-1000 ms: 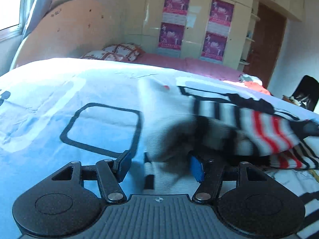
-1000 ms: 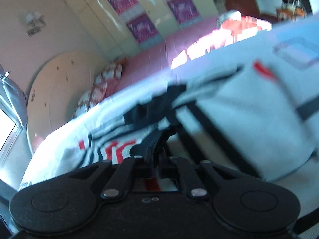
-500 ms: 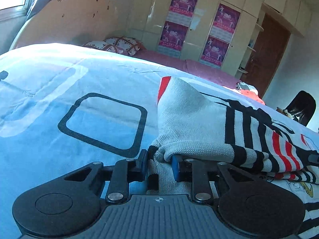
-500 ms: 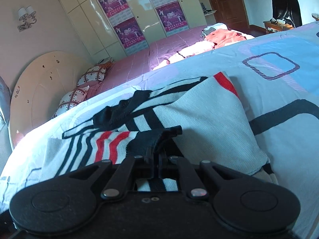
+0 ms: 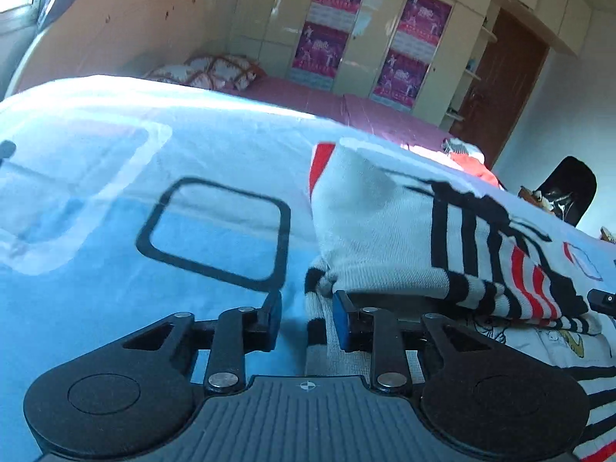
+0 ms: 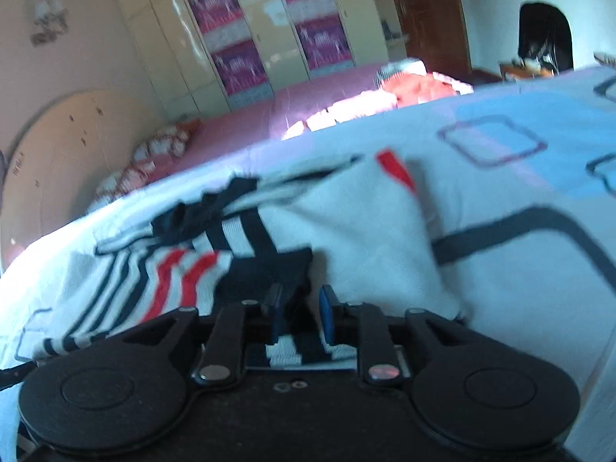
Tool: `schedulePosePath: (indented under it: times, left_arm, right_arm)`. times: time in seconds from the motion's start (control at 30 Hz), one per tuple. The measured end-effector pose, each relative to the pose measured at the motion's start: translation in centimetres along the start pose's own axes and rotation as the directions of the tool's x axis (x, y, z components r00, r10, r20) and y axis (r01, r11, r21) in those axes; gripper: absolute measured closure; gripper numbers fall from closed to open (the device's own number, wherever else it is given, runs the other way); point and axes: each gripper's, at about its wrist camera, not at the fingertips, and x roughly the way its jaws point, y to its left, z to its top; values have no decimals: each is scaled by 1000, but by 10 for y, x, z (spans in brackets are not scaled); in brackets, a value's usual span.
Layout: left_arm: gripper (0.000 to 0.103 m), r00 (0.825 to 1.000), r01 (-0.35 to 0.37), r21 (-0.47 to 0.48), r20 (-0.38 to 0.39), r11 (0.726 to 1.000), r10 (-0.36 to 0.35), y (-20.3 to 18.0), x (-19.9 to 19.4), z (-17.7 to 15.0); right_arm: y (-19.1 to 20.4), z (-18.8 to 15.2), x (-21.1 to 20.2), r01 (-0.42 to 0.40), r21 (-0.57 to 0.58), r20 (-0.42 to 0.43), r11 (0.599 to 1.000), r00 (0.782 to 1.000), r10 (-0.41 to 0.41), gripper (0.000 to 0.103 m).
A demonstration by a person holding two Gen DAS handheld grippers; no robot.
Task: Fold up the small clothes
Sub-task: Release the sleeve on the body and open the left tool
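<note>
A small white knit sweater (image 5: 389,231) with black and red stripes lies folded over on the blue patterned bedsheet (image 5: 115,231). It also shows in the right wrist view (image 6: 338,231). My left gripper (image 5: 307,317) is open, its jaws apart on either side of the sweater's striped hem without pinching it. My right gripper (image 6: 301,310) is open too, its jaws slightly apart just in front of the black cuff (image 6: 269,269), which rests on the garment.
A white printed garment (image 5: 539,342) lies under the sweater at the right. A second bed with a pink cover (image 5: 346,104) and pillows stands behind. A wardrobe with posters (image 5: 327,30), a door and a dark chair (image 5: 569,188) are beyond.
Both grippers have opened and let go of the sweater, which now lies folded on the bed. Both have drawn back a little.
</note>
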Motion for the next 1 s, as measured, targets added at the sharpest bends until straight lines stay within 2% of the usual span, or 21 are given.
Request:
schedulePosePath:
  times: [0.1, 0.13, 0.17, 0.2, 0.23, 0.3, 0.4, 0.43, 0.5, 0.57, 0.63, 0.67, 0.7, 0.73, 0.77, 0.83, 0.9, 0.93, 1.0]
  left_arm:
    - [69, 998, 44, 48, 52, 998, -46, -13, 2, 23]
    - [64, 996, 66, 75, 57, 995, -70, -23, 11, 33]
    - [43, 994, 76, 101, 65, 992, -83, -33, 22, 42]
    - [27, 992, 73, 121, 89, 990, -84, -41, 31, 48]
    - [27, 990, 73, 148, 109, 986, -89, -49, 41, 55]
    - [28, 986, 114, 186, 98, 976, -134, -61, 63, 68]
    - [40, 980, 177, 217, 49, 960, -192, -72, 96, 82]
    - [40, 982, 178, 224, 26, 958, -189, -73, 108, 84]
    - [40, 989, 142, 216, -6, 966, -145, -68, 131, 89]
    - [40, 998, 69, 193, -19, 979, -67, -53, 154, 91]
    - [40, 998, 59, 181, 3, 982, -60, -42, 160, 91]
    - [34, 1000, 22, 208, 7, 978, -24, -42, 161, 90]
    - [32, 1000, 20, 217, 1, 976, -21, -41, 162, 90]
    - [32, 1000, 24, 197, -1, 980, -24, -37, 159, 92]
    - [33, 1000, 19, 181, 13, 983, -22, -35, 152, 94]
    - [33, 996, 49, 145, 72, 988, -60, -36, 128, 96]
    - [33, 988, 110, 186, 83, 976, -128, -56, 114, 95]
    - [33, 985, 134, 215, 77, 967, -153, -68, 112, 93]
    - [33, 976, 204, 248, 19, 947, -216, -93, 117, 86]
  right_arm:
    - [7, 12, 1, -47, -36, 17, 998, 999, 47, 85]
    - [14, 16, 6, -62, -49, 17, 997, 998, 63, 85]
    - [23, 19, 14, -82, -67, 11, 994, 997, 83, 85]
    - [33, 20, 21, -100, -92, 2, 991, 995, 100, 85]
    - [42, 20, 27, -113, -119, -1, 986, 994, 114, 86]
    - [60, 19, 41, -126, -179, -13, 976, 992, 126, 87]
    - [74, 18, 63, -148, -193, -41, 970, 989, 143, 87]
    - [79, 18, 70, -145, -209, -46, 967, 989, 138, 88]
    - [86, 15, 84, -154, -232, -69, 960, 987, 142, 89]
    - [89, 10, 98, -111, -257, -105, 960, 991, 87, 94]
    - [82, 6, 101, -113, -242, -97, 964, 991, 92, 95]
    - [81, 5, 100, -118, -237, -96, 964, 991, 97, 95]
    - [82, 5, 99, -115, -237, -98, 965, 991, 93, 94]
    - [83, 7, 97, -110, -231, -97, 967, 991, 90, 87]
    - [85, 10, 93, -112, -221, -81, 969, 992, 96, 86]
    - [93, 16, 86, -129, -230, -45, 965, 992, 122, 86]
    - [107, 20, 88, -157, -247, -43, 956, 988, 151, 86]
    - [115, 20, 92, -178, -256, -53, 950, 984, 170, 88]
    - [131, 19, 105, -201, -277, -88, 940, 979, 184, 88]
